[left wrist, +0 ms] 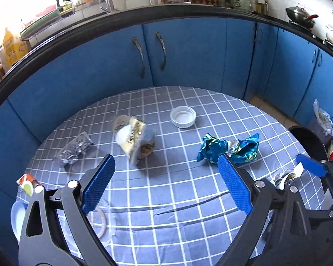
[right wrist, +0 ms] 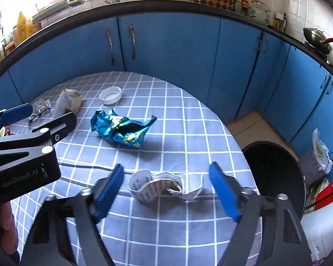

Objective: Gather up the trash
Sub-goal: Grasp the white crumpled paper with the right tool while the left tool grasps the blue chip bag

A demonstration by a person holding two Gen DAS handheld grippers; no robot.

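Right gripper point(right wrist: 166, 194) jaws apart, straddling the white crumpled wrapper point(right wrist: 157, 187) near the table point(right wrist: 188, 133) edge; likely the grasp step for this piece; next move calls for closing, then carrying to the black bin point(right wrist: 275, 173) at 3 o'clock. Left gripper point(left wrist: 166, 186) also apart, empty; blue wrapper point(left wrist: 228, 148) at its 1 o'clock, white cap point(left wrist: 183, 116) at 12, pale packet point(left wrist: 134, 137) at 11.
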